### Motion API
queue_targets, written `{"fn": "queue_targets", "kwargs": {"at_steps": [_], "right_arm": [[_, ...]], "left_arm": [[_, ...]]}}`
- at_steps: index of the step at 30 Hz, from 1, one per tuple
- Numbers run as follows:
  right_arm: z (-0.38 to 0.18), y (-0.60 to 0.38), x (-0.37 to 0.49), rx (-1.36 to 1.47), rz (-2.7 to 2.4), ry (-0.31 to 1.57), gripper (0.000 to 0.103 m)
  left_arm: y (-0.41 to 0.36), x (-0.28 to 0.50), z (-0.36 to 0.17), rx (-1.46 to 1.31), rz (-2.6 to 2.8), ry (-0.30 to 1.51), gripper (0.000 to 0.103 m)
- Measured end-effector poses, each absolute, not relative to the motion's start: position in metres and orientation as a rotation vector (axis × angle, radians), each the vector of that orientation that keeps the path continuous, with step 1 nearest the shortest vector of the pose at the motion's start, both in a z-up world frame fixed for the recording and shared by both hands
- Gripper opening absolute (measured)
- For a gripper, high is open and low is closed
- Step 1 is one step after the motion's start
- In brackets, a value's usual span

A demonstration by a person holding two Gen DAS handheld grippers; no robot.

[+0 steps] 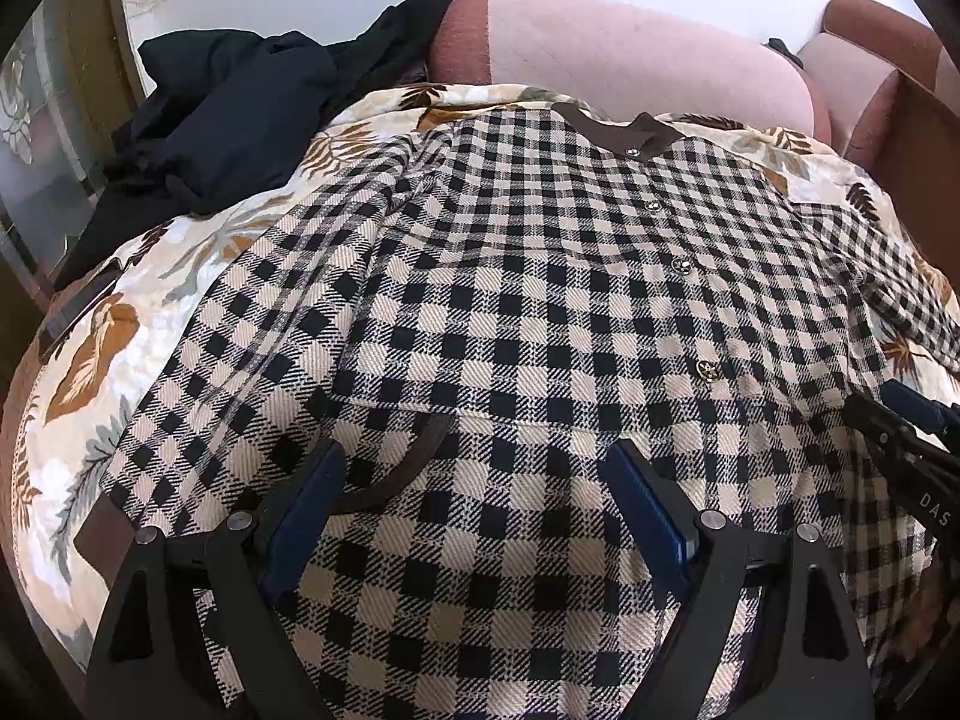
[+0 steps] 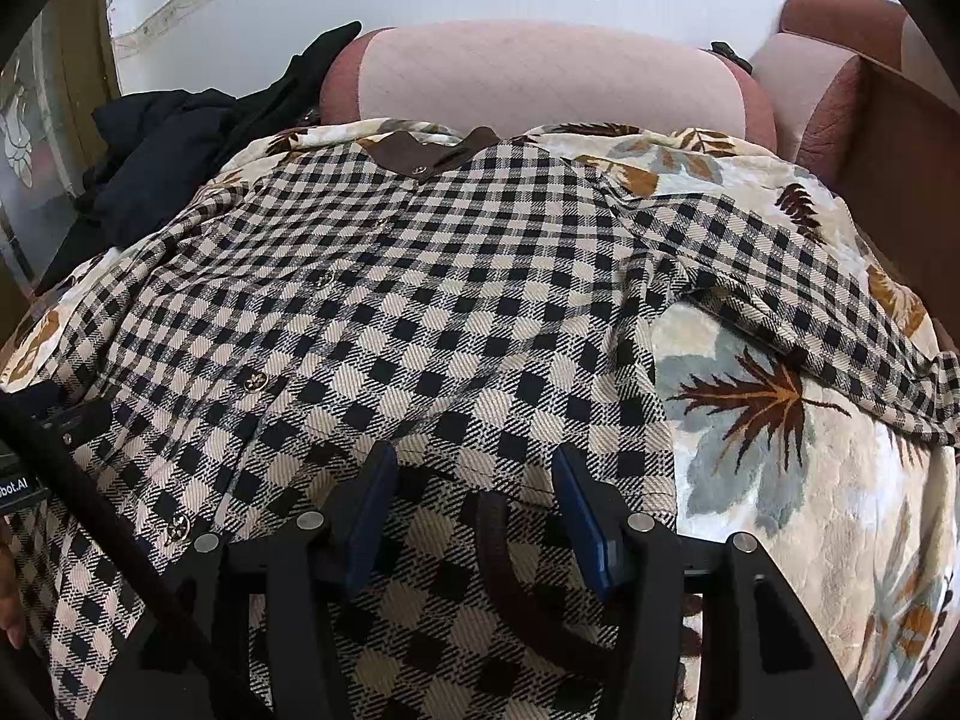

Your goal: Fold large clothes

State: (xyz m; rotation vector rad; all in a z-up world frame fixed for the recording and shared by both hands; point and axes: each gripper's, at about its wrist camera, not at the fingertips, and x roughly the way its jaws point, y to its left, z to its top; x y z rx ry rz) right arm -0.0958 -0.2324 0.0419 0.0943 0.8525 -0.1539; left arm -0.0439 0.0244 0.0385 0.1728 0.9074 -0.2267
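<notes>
A black-and-cream checked shirt [image 1: 540, 276] [image 2: 420, 312] with a brown collar [image 1: 636, 132] [image 2: 432, 156] lies button side up on a leaf-patterned blanket [image 1: 120, 348] [image 2: 780, 480]. Its lower part is turned up towards both cameras. My left gripper [image 1: 475, 450] stands open over that turned-up cloth near the shirt's left side, and the pads do not press on it. At the shirt's right edge my right gripper [image 2: 474, 453] is open too, with checked cloth and a brown trim strip [image 2: 498, 540] lying between its fingers. One sleeve [image 2: 810, 312] stretches out to the right.
A heap of black clothing [image 1: 240, 114] [image 2: 162, 144] sits at the back left. Pink cushions [image 1: 630, 48] [image 2: 540, 72] line the back, below a white wall. A brown armrest [image 2: 870, 150] rises at the right. Each gripper shows at the edge of the other's view.
</notes>
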Motion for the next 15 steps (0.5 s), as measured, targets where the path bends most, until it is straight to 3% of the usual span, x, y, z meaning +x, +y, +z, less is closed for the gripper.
{"fn": "queue_targets", "kwargs": {"at_steps": [15], "right_arm": [[0.0388,-0.2334,-0.0963,0.078,-0.151,0.856,0.063]], "left_arm": [[0.0262,-0.0434,0.0352,0.188,-0.231,0.909,0.087]]}}
